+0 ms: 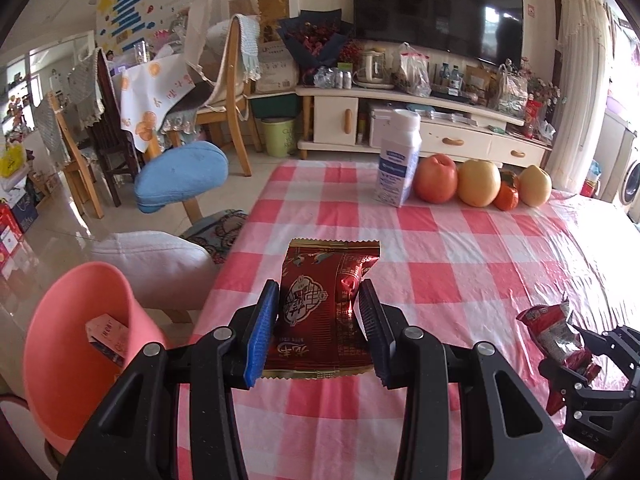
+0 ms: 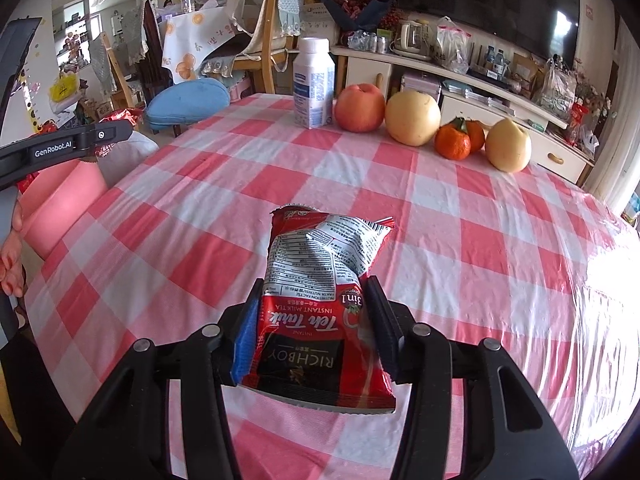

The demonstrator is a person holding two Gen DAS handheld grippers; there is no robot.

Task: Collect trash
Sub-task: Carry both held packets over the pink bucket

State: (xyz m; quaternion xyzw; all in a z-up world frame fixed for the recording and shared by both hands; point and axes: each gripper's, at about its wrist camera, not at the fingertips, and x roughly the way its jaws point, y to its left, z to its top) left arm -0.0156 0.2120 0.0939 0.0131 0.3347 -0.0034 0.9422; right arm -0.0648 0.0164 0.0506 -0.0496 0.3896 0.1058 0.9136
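Note:
My left gripper (image 1: 319,292) is shut on a dark red snack wrapper (image 1: 320,292), held above the left part of the checked table. My right gripper (image 2: 316,288) is shut on a red and white milk tea packet (image 2: 316,280), held above the table's middle; the packet also shows in the left wrist view (image 1: 556,332) at the right. A pink trash bin (image 1: 76,344) stands beside the table's left edge with a small carton inside. It shows in the right wrist view (image 2: 64,204) too, with my left gripper over it.
A white milk carton (image 1: 398,160), an apple (image 1: 435,178), two pears (image 1: 479,182) and tangerines (image 1: 507,196) stand along the table's far edge. A blue-cushioned chair (image 1: 180,176) and a white stool (image 1: 160,264) stand left of the table. A TV cabinet (image 1: 420,128) lies beyond.

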